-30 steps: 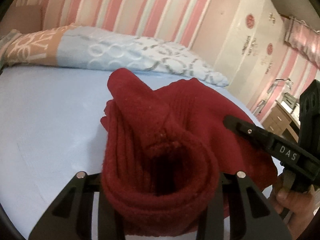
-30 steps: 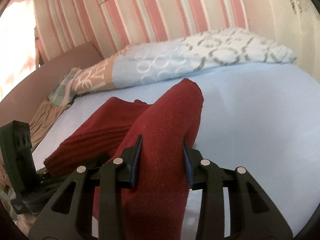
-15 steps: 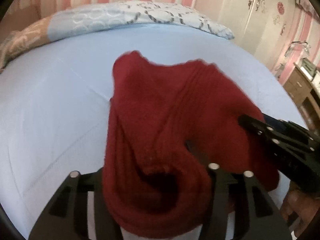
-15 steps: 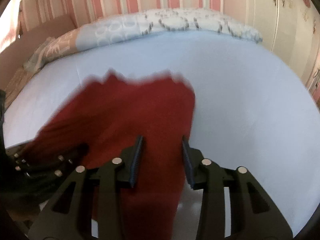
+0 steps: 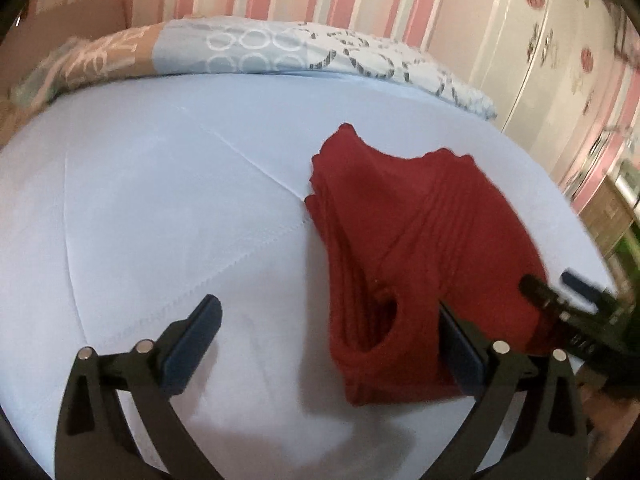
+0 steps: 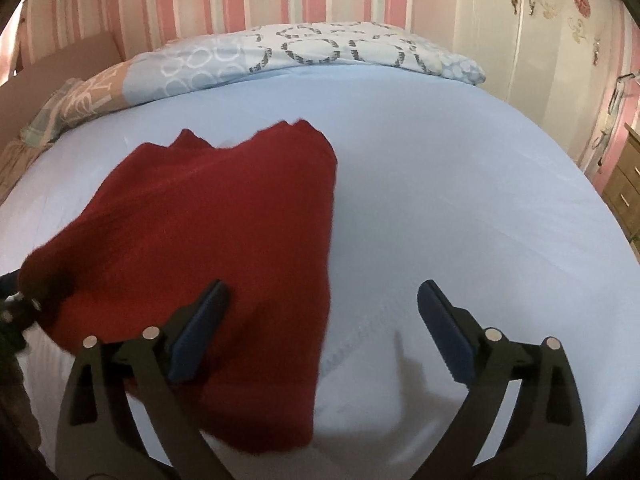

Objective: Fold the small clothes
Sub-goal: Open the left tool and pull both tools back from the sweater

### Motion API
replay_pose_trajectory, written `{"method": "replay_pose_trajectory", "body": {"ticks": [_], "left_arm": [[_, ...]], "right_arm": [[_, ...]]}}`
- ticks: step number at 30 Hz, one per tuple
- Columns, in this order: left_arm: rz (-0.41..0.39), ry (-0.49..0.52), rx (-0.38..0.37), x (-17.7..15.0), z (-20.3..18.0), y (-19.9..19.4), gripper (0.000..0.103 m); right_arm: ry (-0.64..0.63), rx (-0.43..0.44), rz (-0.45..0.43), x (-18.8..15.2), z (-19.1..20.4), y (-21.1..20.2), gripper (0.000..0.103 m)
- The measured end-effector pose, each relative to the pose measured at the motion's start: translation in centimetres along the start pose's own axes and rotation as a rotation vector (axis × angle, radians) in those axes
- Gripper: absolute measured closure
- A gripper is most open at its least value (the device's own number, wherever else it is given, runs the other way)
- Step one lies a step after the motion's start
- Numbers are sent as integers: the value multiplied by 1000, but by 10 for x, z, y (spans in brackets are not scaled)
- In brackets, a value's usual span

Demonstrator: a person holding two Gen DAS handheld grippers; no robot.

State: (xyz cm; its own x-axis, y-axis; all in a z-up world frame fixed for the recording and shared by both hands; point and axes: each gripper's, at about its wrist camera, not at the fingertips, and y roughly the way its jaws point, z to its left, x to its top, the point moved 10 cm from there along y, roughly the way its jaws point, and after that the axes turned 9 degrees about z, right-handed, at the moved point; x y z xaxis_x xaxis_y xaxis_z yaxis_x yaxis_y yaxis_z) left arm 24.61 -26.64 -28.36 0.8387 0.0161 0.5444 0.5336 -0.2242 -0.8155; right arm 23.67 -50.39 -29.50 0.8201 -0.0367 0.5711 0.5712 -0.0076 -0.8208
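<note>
A dark red knit garment (image 5: 420,232) lies folded and flat on the light blue bed sheet (image 5: 140,200). My left gripper (image 5: 328,332) hovers over its near left corner with jaws opening wide; the cloth rests loose beside the right finger (image 5: 460,348) and is not pinched. In the right wrist view the same garment (image 6: 208,216) spreads to the left. My right gripper (image 6: 322,320) is over its near right edge, jaws opening wide, nothing pinched between them. Its left finger (image 6: 200,328) is above the cloth. The other gripper shows at each frame's edge (image 5: 568,308).
A patterned blue and tan duvet (image 6: 320,48) lies rolled along the far side of the bed. A white wardrobe (image 6: 520,20) and a wooden drawer unit (image 6: 624,188) stand to the right. Pink striped wallpaper covers the wall behind.
Both grippers came down towards the bed and opened from a grip on the red garment. The cloth dropped out of them and now lies flat on the sheet.
</note>
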Motion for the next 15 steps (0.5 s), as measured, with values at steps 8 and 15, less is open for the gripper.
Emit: {"method": "replay_pose_trajectory", "body": {"ticks": [8,15], "left_arm": [[-55,-56,-86,0,4,-24,2],[-75,-84,-96,18,9,-25,2]], "right_arm": [[-2,-37,1,-18,-4,-8,7],[18,-40,3,-21,-3,-6,7]]}}
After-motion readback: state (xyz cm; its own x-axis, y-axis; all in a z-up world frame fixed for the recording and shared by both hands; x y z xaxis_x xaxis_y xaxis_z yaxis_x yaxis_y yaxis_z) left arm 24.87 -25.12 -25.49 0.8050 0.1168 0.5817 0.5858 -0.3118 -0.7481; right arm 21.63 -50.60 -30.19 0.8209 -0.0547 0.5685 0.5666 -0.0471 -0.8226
